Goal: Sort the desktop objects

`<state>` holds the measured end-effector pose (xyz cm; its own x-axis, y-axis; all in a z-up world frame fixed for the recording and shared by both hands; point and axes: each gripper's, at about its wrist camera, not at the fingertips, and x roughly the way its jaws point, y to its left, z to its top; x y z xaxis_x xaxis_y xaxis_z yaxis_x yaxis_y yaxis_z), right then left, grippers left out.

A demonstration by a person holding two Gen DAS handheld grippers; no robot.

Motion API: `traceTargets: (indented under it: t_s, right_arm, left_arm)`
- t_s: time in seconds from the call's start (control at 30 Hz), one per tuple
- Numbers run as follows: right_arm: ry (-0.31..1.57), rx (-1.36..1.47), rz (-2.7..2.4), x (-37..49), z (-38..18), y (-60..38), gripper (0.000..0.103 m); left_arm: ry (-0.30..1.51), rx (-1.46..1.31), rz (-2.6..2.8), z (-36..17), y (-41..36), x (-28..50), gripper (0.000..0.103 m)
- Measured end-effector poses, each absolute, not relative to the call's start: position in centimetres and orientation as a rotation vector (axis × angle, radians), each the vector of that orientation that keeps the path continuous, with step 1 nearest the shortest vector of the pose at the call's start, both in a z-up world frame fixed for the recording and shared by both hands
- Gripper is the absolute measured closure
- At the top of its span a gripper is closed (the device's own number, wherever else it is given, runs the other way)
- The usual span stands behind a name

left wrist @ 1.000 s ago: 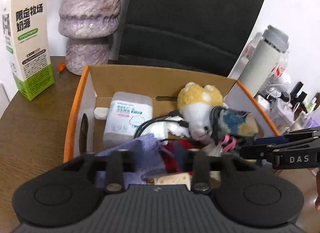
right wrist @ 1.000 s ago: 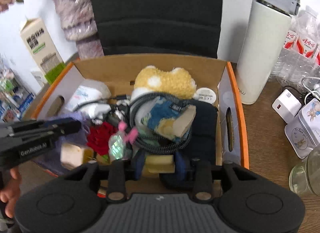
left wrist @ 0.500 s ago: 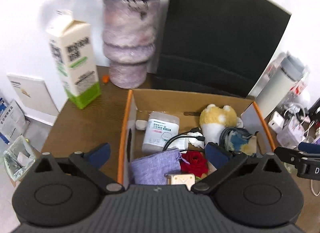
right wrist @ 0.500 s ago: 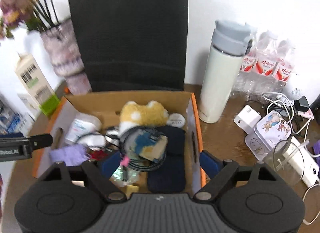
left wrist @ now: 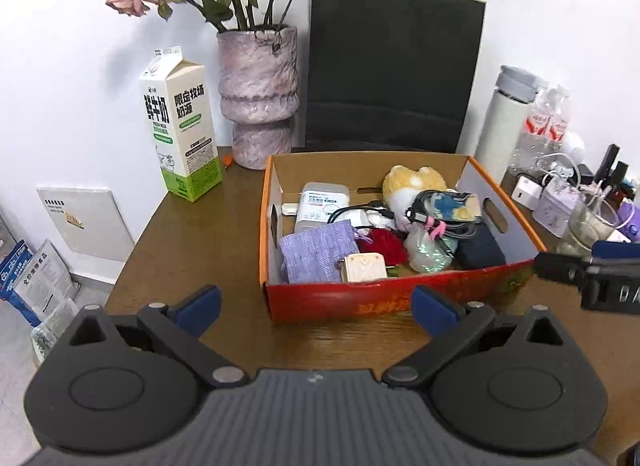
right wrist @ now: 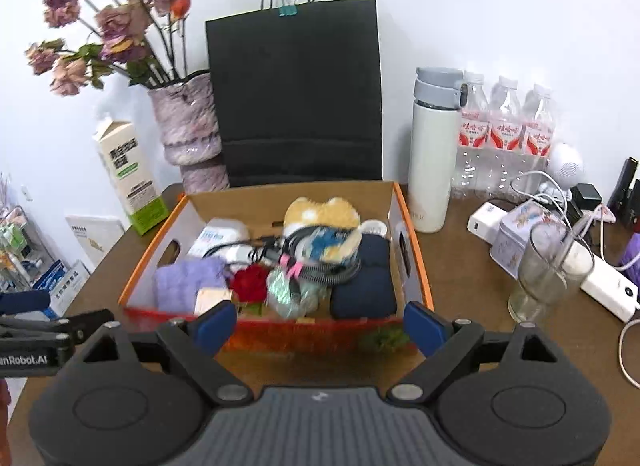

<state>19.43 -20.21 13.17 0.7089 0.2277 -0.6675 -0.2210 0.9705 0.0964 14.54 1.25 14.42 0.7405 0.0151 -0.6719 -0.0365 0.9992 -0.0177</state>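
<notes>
Ahead, box (left wrist: pixel 394 302) beyond both empty tongs (left wrist: pixel 316 304)

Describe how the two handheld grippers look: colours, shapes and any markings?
Both are matte black plastic. The left gripper and right gripper each have a ribbed grey central body, two round black discs at the sides, angled linkage arms with silver pivot pins, and blue pads on the jaws. White lettering marks their sides. No cables or sleeves show.

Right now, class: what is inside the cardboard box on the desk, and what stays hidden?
Inside the cardboard box: purple pouch, red rose, yellow plush toy, coiled cable, white wipes pack, navy pouch. Whatever lies beneath this pile is covered.
</notes>
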Motion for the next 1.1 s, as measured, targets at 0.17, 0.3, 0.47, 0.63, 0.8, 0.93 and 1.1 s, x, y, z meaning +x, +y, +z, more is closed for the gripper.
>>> traceTargets:
  t_s: [0.17,0.3,0.47,0.63,0.8,0.93,1.1]
  right_arm:
    - [0.693,-0.023,0.25,15.2,13.1,-20.2,0.012]
    - [0.654,-0.048,0.263,11.5,12.3,-20.6,0.011]
    - [0.643,-0.085,0.25,7.8,10.1,-20.5,0.011]
    - [0.616,-0.07,0.278,3.3,7.8,-20.8,0.009]
    - [0.624,-0.06,0.263,0.0,4.6,-20.8,0.008]
    - [0.634,-0.047,0.238,-2.0,2.5,-20.8,0.008]
    - [0.646,-0.067,0.232,-2.8,1.0,-20.4,0.008]
  left_arm:
    - [0.696,-0.052,0.014,14.5,1.2,11.2,0.0]
    - [0.659,-0.029,-0.009,13.1,0.8,8.3,0.0]
    - [0.647,0.011,-0.005,11.1,0.0,4.7,0.0]
    - [0.621,0.029,-0.036,9.0,-0.3,0.5,0.0]
    - [0.641,0.012,-0.002,6.4,-0.1,-2.0,0.0]
    - [0.676,-0.02,-0.002,4.5,0.5,-3.3,0.0]
    - [0.712,-0.025,0.006,2.4,0.5,-3.3,0.0]
